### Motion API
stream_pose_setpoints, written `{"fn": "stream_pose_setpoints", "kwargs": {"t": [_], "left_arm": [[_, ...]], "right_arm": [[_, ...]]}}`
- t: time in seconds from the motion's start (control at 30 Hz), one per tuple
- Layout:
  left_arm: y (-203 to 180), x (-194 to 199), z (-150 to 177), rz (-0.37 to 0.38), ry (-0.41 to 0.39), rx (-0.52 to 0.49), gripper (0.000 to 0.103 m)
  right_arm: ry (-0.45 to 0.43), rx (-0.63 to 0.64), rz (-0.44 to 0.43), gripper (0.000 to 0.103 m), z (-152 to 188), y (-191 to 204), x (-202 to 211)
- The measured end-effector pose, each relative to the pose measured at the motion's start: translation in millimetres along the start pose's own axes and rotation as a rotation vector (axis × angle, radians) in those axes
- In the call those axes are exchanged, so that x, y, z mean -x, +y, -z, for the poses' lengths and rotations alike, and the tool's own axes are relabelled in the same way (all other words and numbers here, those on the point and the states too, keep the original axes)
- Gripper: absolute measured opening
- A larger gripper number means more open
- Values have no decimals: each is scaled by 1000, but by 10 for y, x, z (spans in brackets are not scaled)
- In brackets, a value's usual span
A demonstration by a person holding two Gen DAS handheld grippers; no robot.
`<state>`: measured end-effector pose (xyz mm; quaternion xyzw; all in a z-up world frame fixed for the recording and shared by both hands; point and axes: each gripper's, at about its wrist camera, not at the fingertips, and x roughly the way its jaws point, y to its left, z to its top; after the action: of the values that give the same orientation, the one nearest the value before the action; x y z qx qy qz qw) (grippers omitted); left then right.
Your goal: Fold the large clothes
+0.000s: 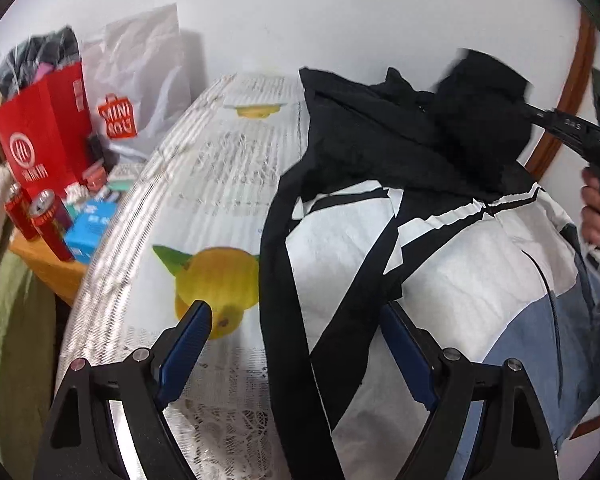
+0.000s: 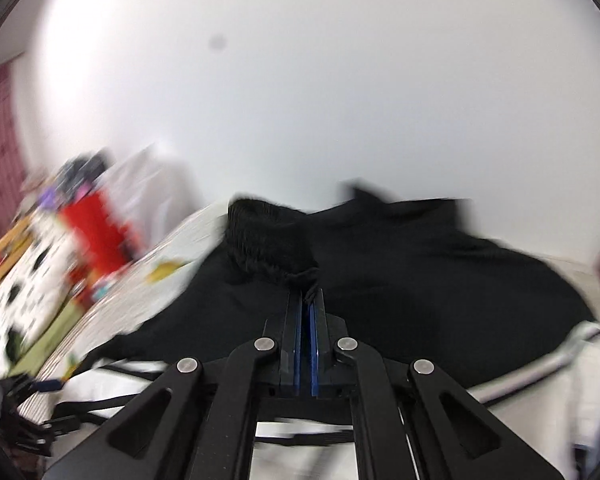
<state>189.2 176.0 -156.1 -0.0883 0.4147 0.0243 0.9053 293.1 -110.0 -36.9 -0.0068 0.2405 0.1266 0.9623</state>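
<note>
A large jacket, white with black stripes, black upper part and a blue panel, lies on a table covered by a lemon-print cloth. My left gripper is open above the jacket's near edge, its fingers either side of two black stripes. My right gripper is shut on the jacket's black fabric and holds it lifted; it also shows at the upper right of the left wrist view, pulling the black part up. The right wrist view is motion-blurred.
Left of the table a wooden stand holds a red paper bag, a white Miniso bag, red cans and a blue box. A green cloth hangs at far left. A white wall is behind.
</note>
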Motion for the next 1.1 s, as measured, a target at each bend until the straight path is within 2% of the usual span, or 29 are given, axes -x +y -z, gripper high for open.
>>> {"fn": "stream_pose_setpoints", "kwargs": {"t": [0.17,0.27,0.37,0.43,0.5,0.6,0.63,0.73,0.8,0.87,0.9,0.93,0.97,1.07,1.1], "left_arm": [[0,49,1,-4,-1,11,85],[-30,53,-14,-7,5,9,85],[-88,72,-32,-7,7,6,85],[-131,92,-41,-8,6,-1,85],[-181,103,-63,-4,8,-8,85],[-268,107,-102,4,11,-17,85],[-300,113,-114,8,11,-22,85],[-399,137,-137,5,8,-43,85],[-456,145,-144,4,6,-55,85],[-496,139,-147,1,9,-59,85],[-511,130,-148,-2,13,-61,85],[-528,118,-146,-5,16,-62,85],[-539,109,-144,-7,19,-62,85],[-554,89,-134,-8,27,-62,85],[-556,82,-135,-9,30,-61,85]], "right_arm": [[-2,-153,161,3,117,-938,260],[50,-218,228,9,313,-1374,284],[103,-233,282,15,529,-1623,323],[131,-238,315,36,667,-1724,408],[141,-209,355,53,743,-1713,458],[174,-124,411,69,857,-1634,466],[192,-95,421,71,912,-1604,439],[239,-10,464,71,1059,-1698,365],[281,34,555,71,1149,-1753,261],[325,27,609,63,1204,-1851,138],[327,6,612,48,1208,-1901,114],[321,-36,596,35,1205,-1980,100],[305,-92,579,30,1198,-2078,127],[209,-356,462,28,1203,-2465,388],[183,-409,462,28,1217,-2546,458]]}}
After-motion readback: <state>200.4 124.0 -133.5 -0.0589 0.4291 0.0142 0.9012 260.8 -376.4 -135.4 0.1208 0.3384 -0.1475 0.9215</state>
